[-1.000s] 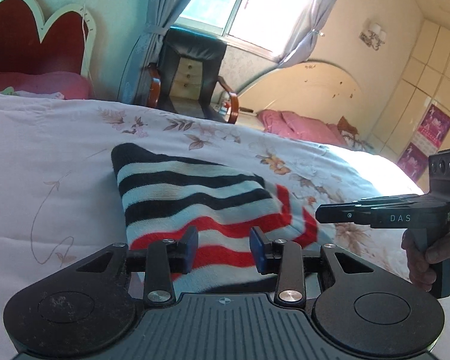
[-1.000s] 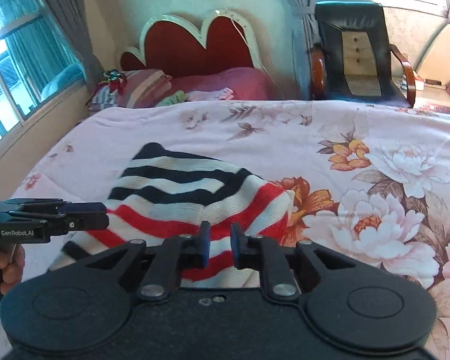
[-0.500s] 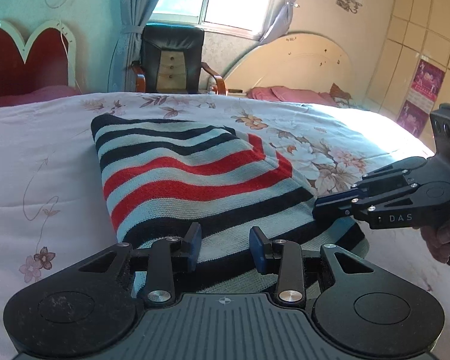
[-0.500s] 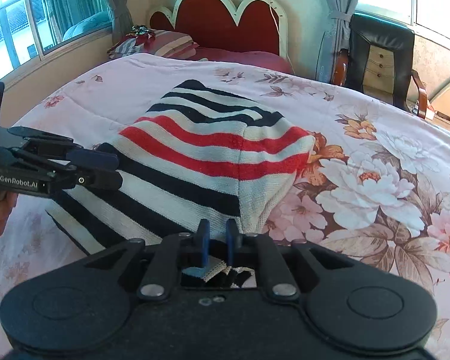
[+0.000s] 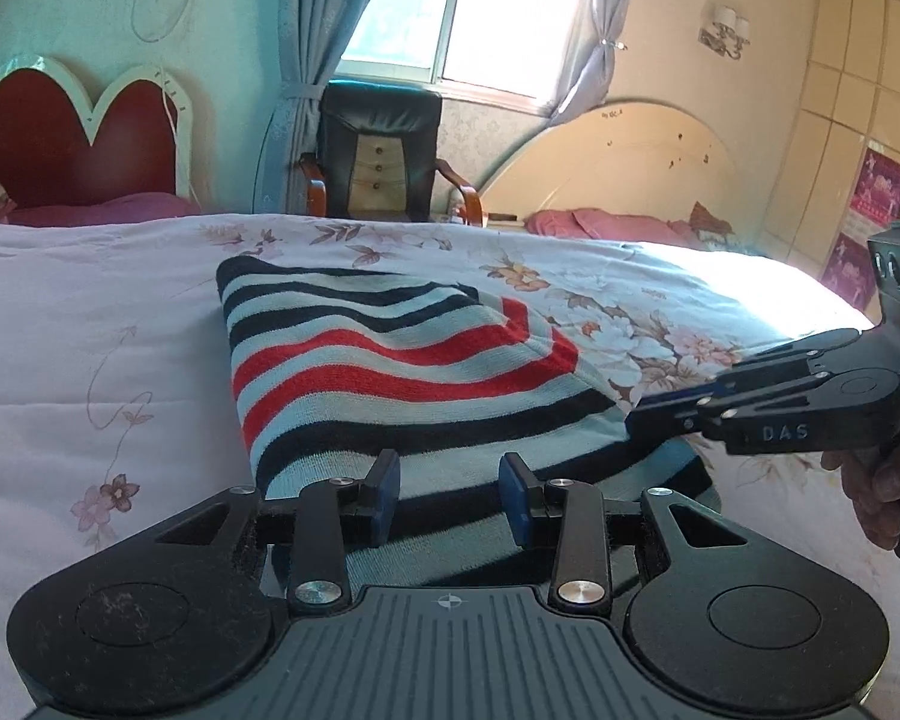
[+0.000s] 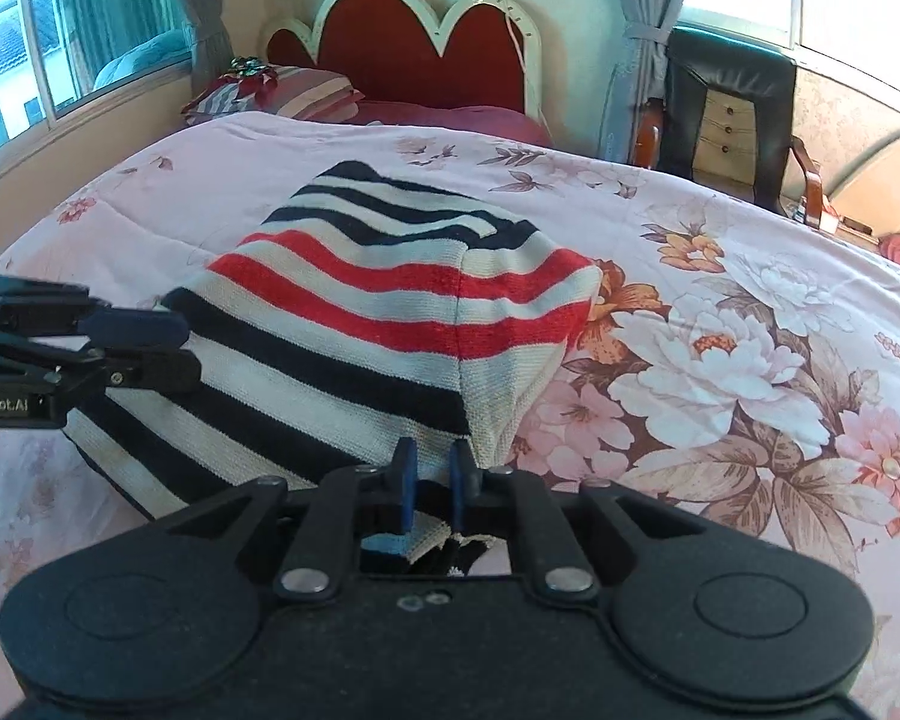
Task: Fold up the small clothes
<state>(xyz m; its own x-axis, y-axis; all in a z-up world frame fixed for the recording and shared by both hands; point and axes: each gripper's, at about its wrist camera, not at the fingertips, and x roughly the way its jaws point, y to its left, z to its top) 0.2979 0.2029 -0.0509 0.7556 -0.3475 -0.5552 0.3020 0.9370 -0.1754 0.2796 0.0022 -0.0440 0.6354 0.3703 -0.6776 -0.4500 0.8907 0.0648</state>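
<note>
A striped knit sweater [image 5: 402,360], white with black and red bands, lies folded on the floral bedspread [image 5: 90,312]. It also shows in the right wrist view [image 6: 354,324]. My left gripper [image 5: 450,495] is open, just above the sweater's near hem, holding nothing. My right gripper [image 6: 429,483] has its jaws a narrow gap apart at the sweater's near right corner; cloth shows under and behind the fingers, and I cannot tell whether they pinch it. In the left wrist view the right gripper [image 5: 654,420] sits at the sweater's right edge. The left gripper shows at the left of the right wrist view [image 6: 174,348].
The bed stretches far on all sides. A red heart-shaped headboard [image 6: 408,42] and pillows [image 6: 270,90] are at the far end. A black armchair [image 5: 381,156] stands by the window behind the bed. A second bed [image 5: 618,222] lies at the right.
Both grippers pulled back toward me along the sweater over the last second, so more of it shows. The right gripper's jaws stay nearly together. The sweater lies flatter.
</note>
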